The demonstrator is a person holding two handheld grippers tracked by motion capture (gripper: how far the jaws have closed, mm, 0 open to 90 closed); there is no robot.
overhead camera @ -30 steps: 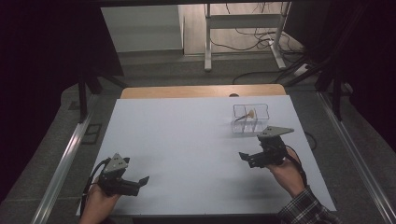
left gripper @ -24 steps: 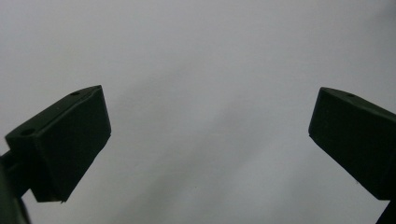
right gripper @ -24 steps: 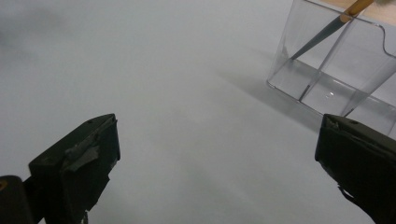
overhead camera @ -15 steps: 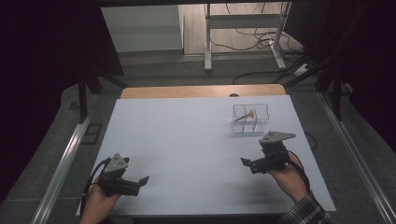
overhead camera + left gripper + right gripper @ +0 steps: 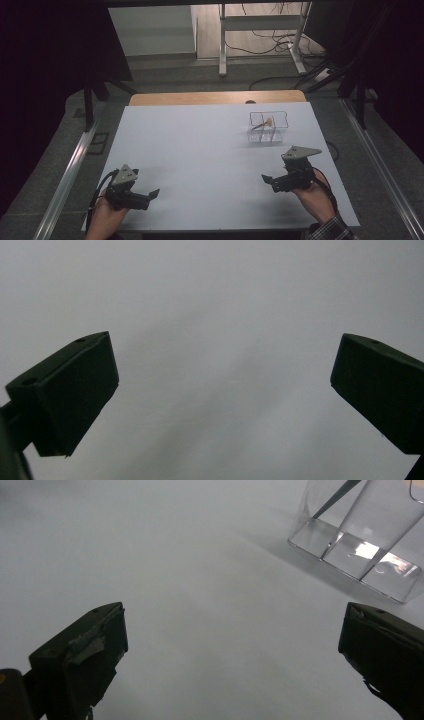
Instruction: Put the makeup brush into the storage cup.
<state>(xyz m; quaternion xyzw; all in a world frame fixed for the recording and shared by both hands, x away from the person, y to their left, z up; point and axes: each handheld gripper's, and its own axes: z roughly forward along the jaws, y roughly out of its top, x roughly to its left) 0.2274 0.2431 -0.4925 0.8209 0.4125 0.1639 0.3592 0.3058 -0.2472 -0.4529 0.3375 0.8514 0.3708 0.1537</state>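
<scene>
The clear plastic organizer (image 5: 268, 128) stands on the far right part of the white table (image 5: 200, 150), its thin walls splitting it into compartments. A slim utensil (image 5: 262, 125) leans tilted inside it, its pale rounded end (image 5: 269, 120) up near the rim — it may be a small spoon or brush, but it is too small to tell which, and I cannot tell which compartment holds it.

The right gripper (image 5: 268, 180) hangs low over the table near the front right edge, nearer the person than the organizer and apart from it. Its jaws are spread wide with nothing between them. In the right gripper view the organizer (image 5: 360, 545) sits at the upper right, past the jaws, with the dark handle of the utensil (image 5: 336, 495) slanting across one section.

The left gripper (image 5: 150, 194) is at the front left of the table, well apart from the organizer, held in the person's left hand (image 5: 106, 217). Its jaws are likewise wide apart and hold nothing — in the left gripper view bare white table (image 5: 215, 340) lies between them.
</scene>
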